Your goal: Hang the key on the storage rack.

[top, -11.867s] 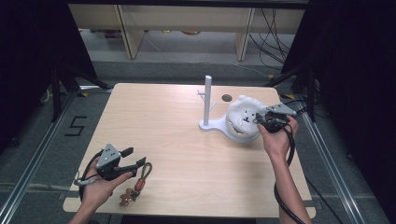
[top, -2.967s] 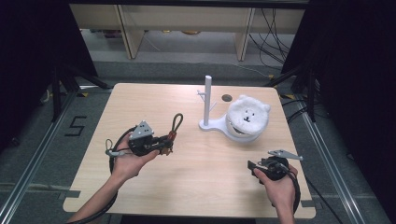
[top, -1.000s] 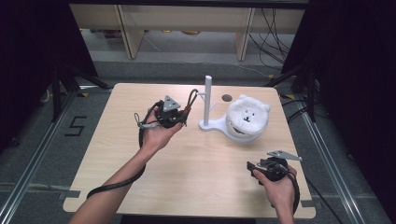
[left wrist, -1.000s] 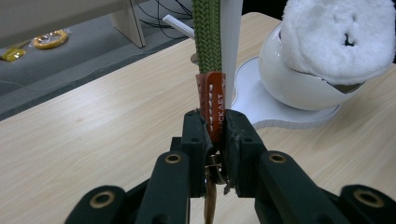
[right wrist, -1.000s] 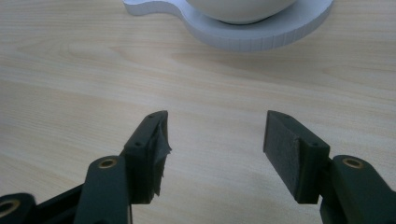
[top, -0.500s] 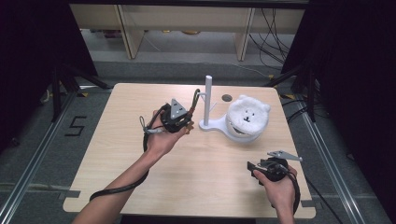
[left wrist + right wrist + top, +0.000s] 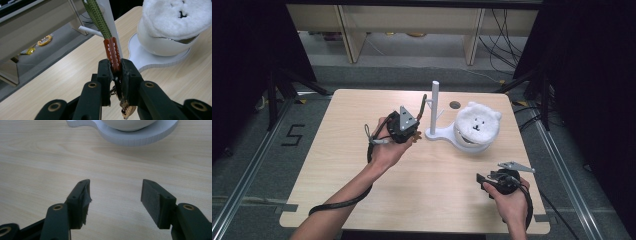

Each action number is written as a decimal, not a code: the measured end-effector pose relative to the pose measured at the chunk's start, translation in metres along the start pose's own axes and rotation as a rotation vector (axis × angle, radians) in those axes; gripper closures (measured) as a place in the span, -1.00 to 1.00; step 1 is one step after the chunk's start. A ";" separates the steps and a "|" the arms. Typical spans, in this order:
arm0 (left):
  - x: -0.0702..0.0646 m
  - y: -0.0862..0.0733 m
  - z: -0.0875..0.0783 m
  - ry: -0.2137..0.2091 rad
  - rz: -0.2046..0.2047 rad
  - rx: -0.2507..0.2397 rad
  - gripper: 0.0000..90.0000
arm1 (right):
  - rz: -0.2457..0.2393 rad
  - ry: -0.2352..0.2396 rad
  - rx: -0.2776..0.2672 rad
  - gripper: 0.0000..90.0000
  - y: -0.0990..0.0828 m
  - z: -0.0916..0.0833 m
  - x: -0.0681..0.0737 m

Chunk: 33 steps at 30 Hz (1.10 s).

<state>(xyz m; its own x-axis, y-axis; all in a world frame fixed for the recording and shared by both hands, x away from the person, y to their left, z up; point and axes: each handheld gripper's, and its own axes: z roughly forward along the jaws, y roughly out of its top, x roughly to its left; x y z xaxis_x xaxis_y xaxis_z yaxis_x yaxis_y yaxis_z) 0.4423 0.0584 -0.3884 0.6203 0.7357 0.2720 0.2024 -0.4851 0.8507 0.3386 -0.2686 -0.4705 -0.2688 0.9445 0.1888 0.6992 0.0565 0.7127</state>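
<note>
My left gripper (image 7: pixel 413 131) (image 7: pixel 116 65) is shut on a keychain strap: its red plastic end (image 7: pixel 112 51) is pinched between the pads, the olive braided loop (image 7: pixel 98 16) (image 7: pixel 422 106) rises beyond it, and brass fittings (image 7: pixel 127 110) hang below the jaws. The loop stands right beside the white upright post (image 7: pixel 435 106) of a stand, close to its short side peg (image 7: pixel 88 29). A white bowl with a fluffy bear-face cover (image 7: pixel 475 128) (image 7: pixel 175 20) sits on the stand's flat base (image 7: pixel 443 134). My right gripper (image 7: pixel 482 178) (image 7: pixel 115 195) rests open near the table's front right, nothing between its fingers.
The light wooden table (image 7: pixel 337 150) has a small dark hole (image 7: pixel 455 105) behind the stand. The stand's white base edge (image 7: pixel 140 137) lies ahead of my right gripper. Shelving and cables fill the floor beyond the far edge.
My left hand has carried the keychain a little farther right, bringing its loop up against the white post. The right hand has stayed where it was.
</note>
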 end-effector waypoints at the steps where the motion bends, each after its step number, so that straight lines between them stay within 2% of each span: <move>1: -0.001 0.001 0.000 0.001 -0.002 -0.002 0.74 | -0.001 0.000 -0.001 -0.08 0.000 0.000 0.000; 5: -0.002 0.001 0.003 -0.005 0.001 -0.001 0.73 | 0.001 0.003 -0.002 -0.08 0.000 0.000 0.000; 6: -0.002 0.001 0.003 -0.006 0.000 -0.001 0.73 | 0.039 0.007 0.010 -0.08 0.000 -0.001 0.002; 7: -0.001 0.001 0.002 -0.009 0.013 0.015 0.73 | 0.048 0.022 -0.006 -0.08 -0.001 0.000 0.002; 11: -0.004 0.001 0.005 -0.013 0.006 0.000 0.72 | 0.047 0.020 -0.008 -0.08 -0.001 0.000 0.002; 12: -0.003 0.001 0.005 -0.014 0.018 0.008 0.72 | 0.045 0.019 0.001 -0.08 -0.001 0.000 0.002; 14: -0.005 0.002 0.006 -0.015 0.012 -0.001 0.71 | 0.040 0.007 0.014 -0.08 -0.001 -0.001 0.002; 15: -0.005 0.002 0.006 -0.018 0.031 0.010 0.71 | 0.039 0.007 0.014 -0.08 -0.001 -0.001 0.003; 17: -0.008 0.002 0.008 -0.020 0.015 0.003 0.71 | 0.036 0.006 0.013 -0.08 -0.001 -0.001 0.003; 22: -0.010 0.001 0.012 -0.024 0.022 0.007 0.71 | 0.043 0.015 0.008 -0.08 -0.001 0.000 0.002; 23: -0.009 0.001 0.012 -0.024 0.036 0.017 0.71 | 0.042 0.014 0.011 -0.08 -0.001 -0.001 0.002; 28: -0.009 0.000 0.013 -0.025 0.030 0.021 0.71 | 0.033 -0.003 0.015 -0.08 -0.001 -0.001 0.001; 29: -0.009 0.000 0.014 -0.027 0.030 0.019 0.71 | 0.040 0.011 0.014 -0.08 -0.001 -0.001 0.002; 30: -0.009 0.000 0.015 -0.026 0.031 0.021 0.71 | 0.002 0.010 0.004 -0.08 -0.001 -0.001 -0.002; 32: -0.011 -0.001 0.017 -0.029 0.008 0.004 0.71 | 0.000 0.007 0.003 -0.08 -0.001 -0.001 -0.002; 33: -0.011 -0.002 0.018 -0.028 0.009 0.006 0.70 | -0.009 0.024 -0.016 -0.08 -0.001 0.001 -0.004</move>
<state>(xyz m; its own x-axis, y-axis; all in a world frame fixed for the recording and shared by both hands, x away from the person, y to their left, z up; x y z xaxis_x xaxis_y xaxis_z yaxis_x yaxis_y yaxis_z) 0.4486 0.0427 -0.4011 0.6434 0.7175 0.2668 0.2011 -0.4947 0.8455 0.3392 -0.2717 -0.4726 -0.2910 0.9360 0.1980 0.6863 0.0600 0.7249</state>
